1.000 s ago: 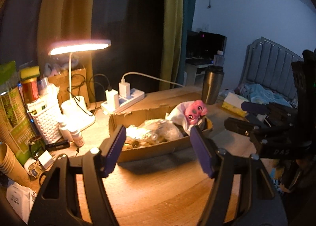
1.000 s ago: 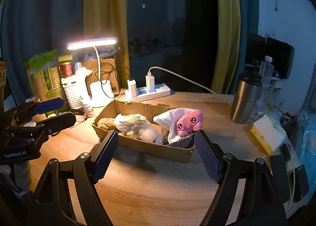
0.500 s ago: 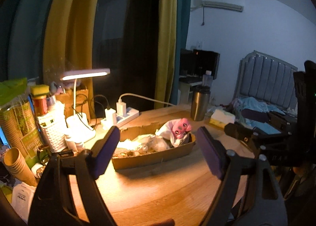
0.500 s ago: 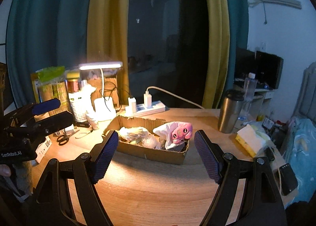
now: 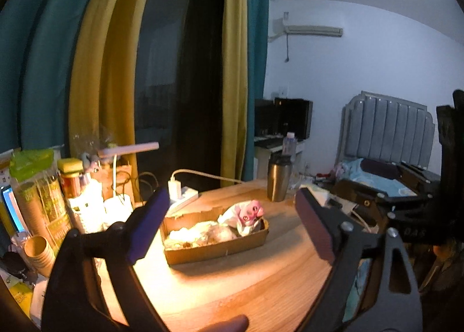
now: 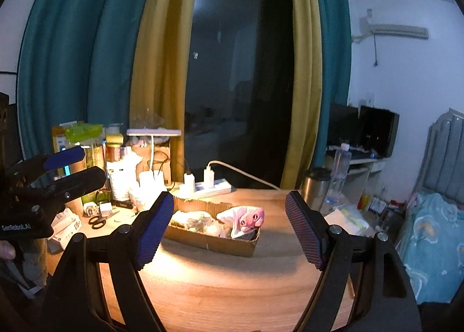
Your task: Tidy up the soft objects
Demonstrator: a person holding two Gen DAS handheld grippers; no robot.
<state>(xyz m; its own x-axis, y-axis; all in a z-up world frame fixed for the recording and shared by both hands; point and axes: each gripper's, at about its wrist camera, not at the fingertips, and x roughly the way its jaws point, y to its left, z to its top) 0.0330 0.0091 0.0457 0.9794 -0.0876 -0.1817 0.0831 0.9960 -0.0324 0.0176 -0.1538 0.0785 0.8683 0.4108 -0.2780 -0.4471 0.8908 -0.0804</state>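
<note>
Both tools hung above the near edge of a round wooden worktop (image 6: 232, 288), well back from the objects; the left tool (image 5: 229, 227) had its blue-padded fingers spread wide with nothing between them; the right tool (image 6: 229, 230) was likewise spread and empty. Between each pair of fingers, further along the worktop, sat a shallow cardboard box (image 6: 214, 242); inside it lay crumpled white soft items (image 5: 203, 233), and at its right end a pink plush toy (image 6: 252, 217) rested on white cloth, its face turned toward the cameras. Behind the box stood a lit desk lamp (image 6: 153, 132), a white power strip (image 6: 208, 187) and a steel tumbler (image 5: 279, 178).
</note>
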